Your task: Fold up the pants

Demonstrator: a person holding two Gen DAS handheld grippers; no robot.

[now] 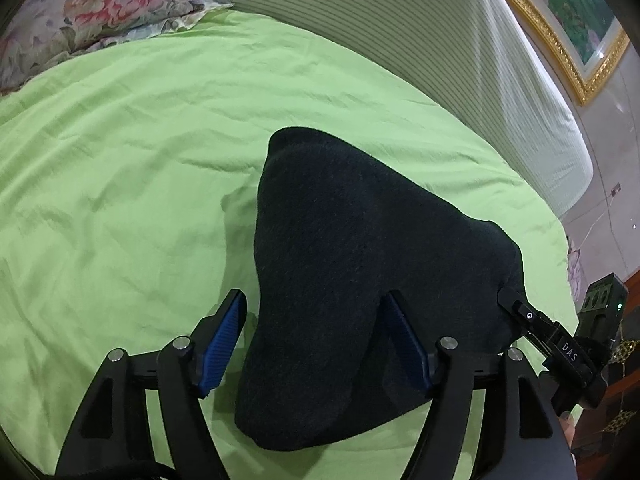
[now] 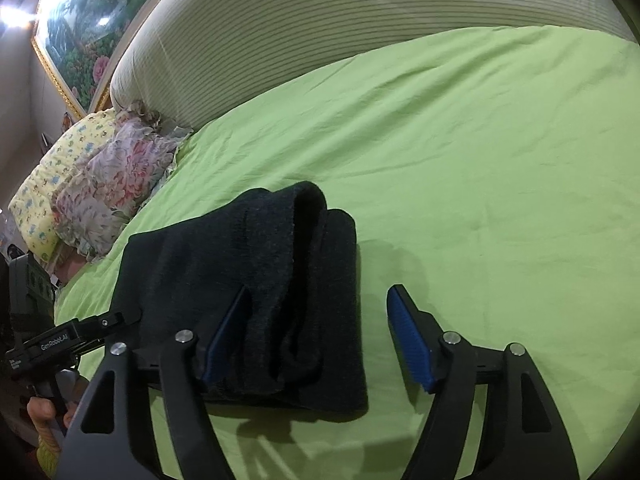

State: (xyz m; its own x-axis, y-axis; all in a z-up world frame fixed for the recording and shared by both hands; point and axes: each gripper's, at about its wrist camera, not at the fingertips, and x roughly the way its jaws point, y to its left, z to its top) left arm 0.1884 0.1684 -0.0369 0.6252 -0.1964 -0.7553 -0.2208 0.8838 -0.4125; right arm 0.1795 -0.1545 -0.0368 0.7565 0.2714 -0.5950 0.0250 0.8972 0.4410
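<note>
Dark charcoal pants (image 1: 360, 272) lie folded in a thick bundle on the green bed sheet (image 1: 120, 160). My left gripper (image 1: 316, 312) is open, its blue pads on either side of the bundle's near end, the right pad tucked against the fabric. In the right wrist view the pants (image 2: 260, 288) show stacked folds with a rolled edge on top. My right gripper (image 2: 320, 316) is open, its left pad against the bundle's side, its right pad over bare sheet. The other gripper (image 2: 100, 324) shows at the left edge.
A striped cream headboard (image 1: 440, 40) runs along the far side of the bed. Floral pillows (image 2: 104, 184) lie at the head end. A gold-framed painting (image 1: 580, 20) hangs on the wall. The bed's edge is near the right gripper (image 1: 560, 340).
</note>
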